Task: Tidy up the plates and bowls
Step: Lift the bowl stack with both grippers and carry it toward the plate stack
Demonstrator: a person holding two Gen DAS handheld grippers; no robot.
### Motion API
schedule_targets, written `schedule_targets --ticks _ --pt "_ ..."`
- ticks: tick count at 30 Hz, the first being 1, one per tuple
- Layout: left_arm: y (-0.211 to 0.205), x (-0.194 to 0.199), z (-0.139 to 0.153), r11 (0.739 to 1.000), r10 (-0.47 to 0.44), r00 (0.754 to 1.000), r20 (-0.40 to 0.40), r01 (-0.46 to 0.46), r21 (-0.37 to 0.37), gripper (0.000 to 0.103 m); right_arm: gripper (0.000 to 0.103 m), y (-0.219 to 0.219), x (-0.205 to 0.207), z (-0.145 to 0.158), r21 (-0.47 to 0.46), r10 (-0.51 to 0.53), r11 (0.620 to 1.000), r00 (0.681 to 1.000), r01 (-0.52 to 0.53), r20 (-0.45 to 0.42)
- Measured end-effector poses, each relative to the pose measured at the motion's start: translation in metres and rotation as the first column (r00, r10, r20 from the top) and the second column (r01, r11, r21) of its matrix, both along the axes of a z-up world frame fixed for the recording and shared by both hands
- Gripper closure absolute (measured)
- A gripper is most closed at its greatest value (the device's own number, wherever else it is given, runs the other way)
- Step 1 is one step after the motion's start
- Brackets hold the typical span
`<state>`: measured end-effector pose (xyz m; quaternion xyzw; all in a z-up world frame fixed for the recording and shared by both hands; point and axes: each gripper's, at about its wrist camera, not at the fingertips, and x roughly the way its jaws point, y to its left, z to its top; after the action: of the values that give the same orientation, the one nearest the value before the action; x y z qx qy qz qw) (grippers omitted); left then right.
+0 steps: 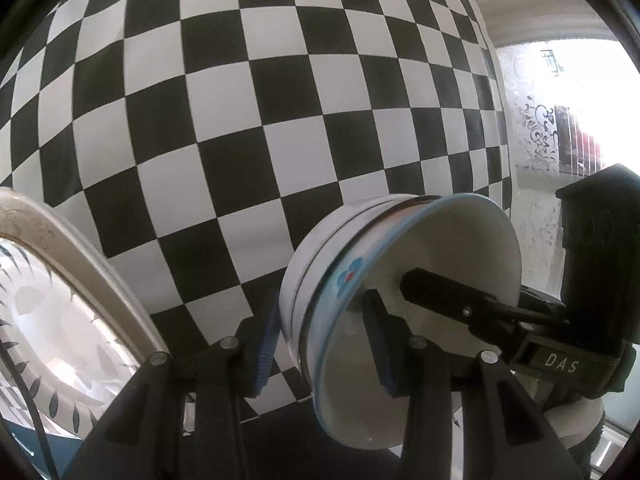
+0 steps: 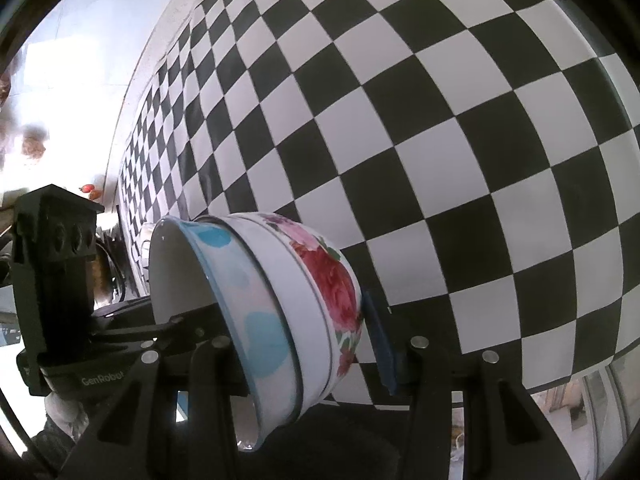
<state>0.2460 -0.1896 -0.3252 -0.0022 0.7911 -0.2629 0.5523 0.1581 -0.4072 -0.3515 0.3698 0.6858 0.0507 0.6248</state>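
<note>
Two nested bowls are hanging on their sides above the black-and-white checkered tablecloth [image 1: 280,120], both grippers clamping them at once. The inner bowl [image 1: 420,320], white inside with a blue rim and pale blue blotches on its outer wall, is sitting inside the outer bowl [image 2: 336,280], which is white with red and pink roses painted on it.

The left gripper [image 1: 320,344] is gripping the stacked walls at the near part of the rims: one blue-padded finger is pressing on the outside of the outer bowl, the other is lying against the white inside of the inner bowl. The right gripper [image 2: 304,344] is gripping the stack in the same way from the other side; its right finger is pressing the rose-painted wall, while its left finger is reaching inside the inner bowl and is mostly hidden by it. In the left wrist view that gripper's black finger is showing against the white inside of the bowl, to the right.

At the far left of the left wrist view a patterned plate [image 1: 52,312] with a pale rim is lying on the tablecloth, well apart from the bowls. Bright window glass is glaring beyond the table edge.
</note>
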Motion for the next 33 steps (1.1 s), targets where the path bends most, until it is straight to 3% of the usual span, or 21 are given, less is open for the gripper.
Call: schedule_targets --ticks 13,22,33 --pt "0.025 0.015 0.033 0.999 0.025 0.997 0.071 -0.022 -0.039 0.065 0.055 0.030 0.021 0.027 -0.051 0.070 0.996 0.995 -0.067 0.066" --pt "0.039 0.019 0.020 0.999 0.040 0.996 0.078 -0.039 -0.018 0.065 0.057 0.048 0.021 0.021 -0.062 0.084 0.995 0.995 -0.080 0.062" --pt "0.068 0.029 0.061 0.996 0.076 0.988 0.138 -0.067 -0.066 0.065 0.057 0.073 0.028 0.060 -0.083 0.111 0.991 0.985 -0.101 0.130"
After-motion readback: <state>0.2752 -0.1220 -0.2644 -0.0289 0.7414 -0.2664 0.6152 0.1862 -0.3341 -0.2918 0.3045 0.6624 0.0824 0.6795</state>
